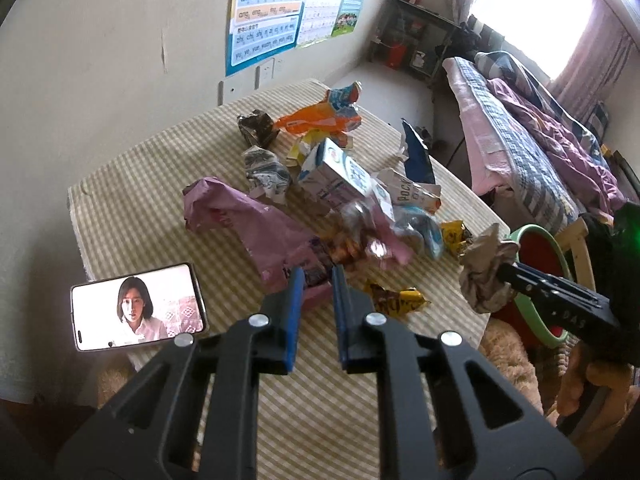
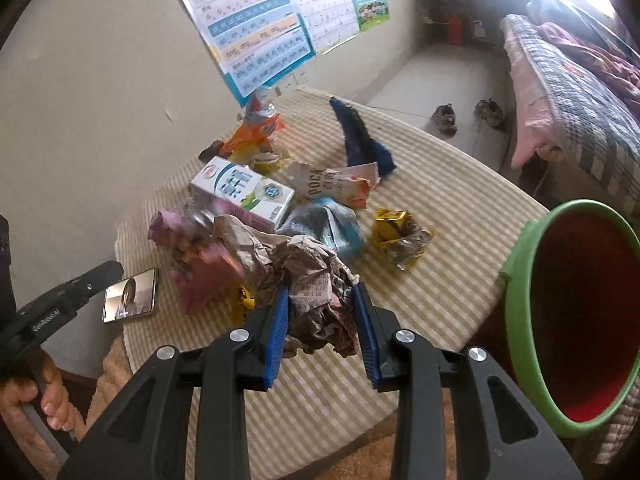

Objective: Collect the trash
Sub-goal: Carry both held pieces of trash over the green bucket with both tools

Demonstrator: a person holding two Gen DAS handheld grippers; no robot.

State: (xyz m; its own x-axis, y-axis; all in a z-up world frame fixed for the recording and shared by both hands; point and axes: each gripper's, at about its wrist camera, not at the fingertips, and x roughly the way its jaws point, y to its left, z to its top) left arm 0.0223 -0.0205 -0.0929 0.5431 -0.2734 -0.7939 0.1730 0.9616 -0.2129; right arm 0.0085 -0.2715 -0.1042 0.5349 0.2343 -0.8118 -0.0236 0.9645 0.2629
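Observation:
Trash lies heaped on a table with a striped cloth (image 1: 168, 168). My left gripper (image 1: 316, 280) is shut on the near end of a pink snack bag (image 1: 256, 224), which shows blurred in the right wrist view (image 2: 200, 264). My right gripper (image 2: 322, 300) is shut on a crumpled brown paper wad (image 2: 316, 288), held above the table; the left wrist view shows the wad (image 1: 482, 268) near a red bin with a green rim (image 2: 520, 312). A milk carton (image 2: 244, 196), yellow wrappers (image 2: 398, 232) and an orange bag (image 1: 320, 118) lie on the cloth.
A phone (image 1: 138, 306) with a lit screen lies at the table's near left corner. A bed (image 1: 532, 136) with blankets stands to the right. Shoes (image 2: 444, 118) sit on the floor beyond the table. Posters hang on the wall (image 1: 100, 40).

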